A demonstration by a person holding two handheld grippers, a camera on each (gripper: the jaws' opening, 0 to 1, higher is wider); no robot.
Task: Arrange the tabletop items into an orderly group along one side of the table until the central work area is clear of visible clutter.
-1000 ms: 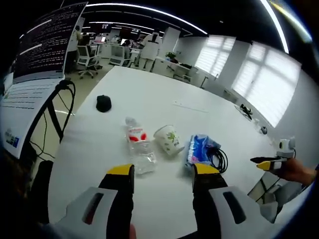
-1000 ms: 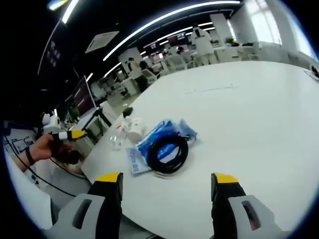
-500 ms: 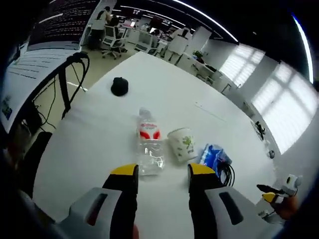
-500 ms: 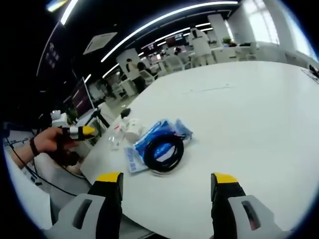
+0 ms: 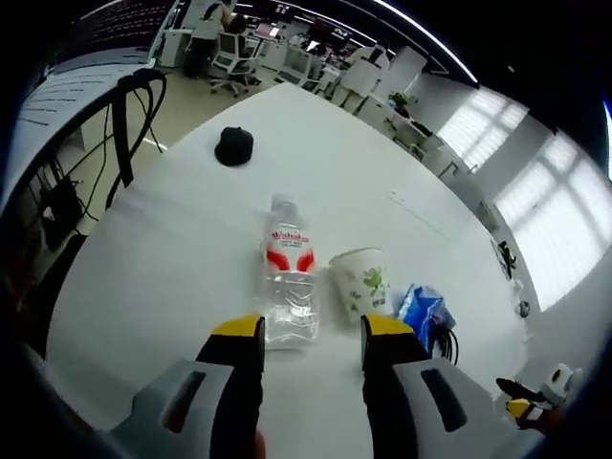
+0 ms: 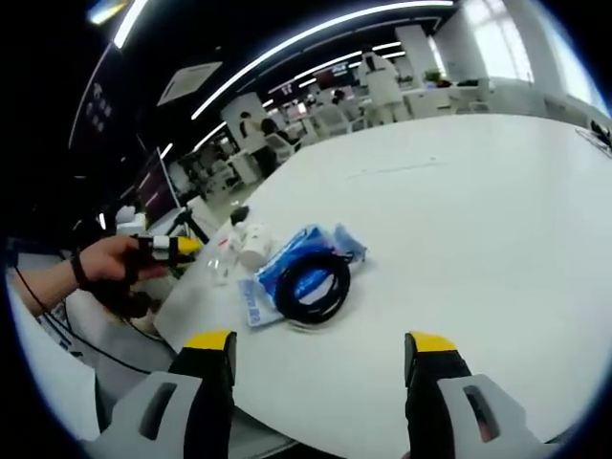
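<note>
My left gripper (image 5: 313, 330) hangs low over the near edge of the white table (image 5: 191, 249), jaws parted and holding nothing, and right ahead between the yellow tips lies a clear water bottle (image 5: 289, 285) on its side, red-and-white label up, cap pointing away from me. Just to its right a paper cup (image 5: 361, 281) with a green print is tipped over too, its mouth facing away from me, close beside the bottle though I can't tell whether they touch. Further right sits a blue packet (image 5: 424, 311) with a coil of black cable (image 5: 446, 339) at its edge. Well beyond the bottle, out on the bare tabletop, a small black object (image 5: 234, 145) sits alone. Down in the lower right corner my right gripper's yellow tip (image 5: 519, 405) peeks in. Over on the right gripper view, my right gripper (image 6: 322, 346) is spread wide and empty above the table (image 6: 478, 210), well short of the pile. The black cable (image 6: 311, 286) lies coiled on top of the blue packet (image 6: 296, 258), near the table's left edge. Behind them the cup (image 6: 255, 244) and the bottle (image 6: 225, 256) sit small and hard to make out. At the left, my hand (image 6: 107, 265) holds the left gripper (image 6: 177, 246) just off the table corner.
</note>
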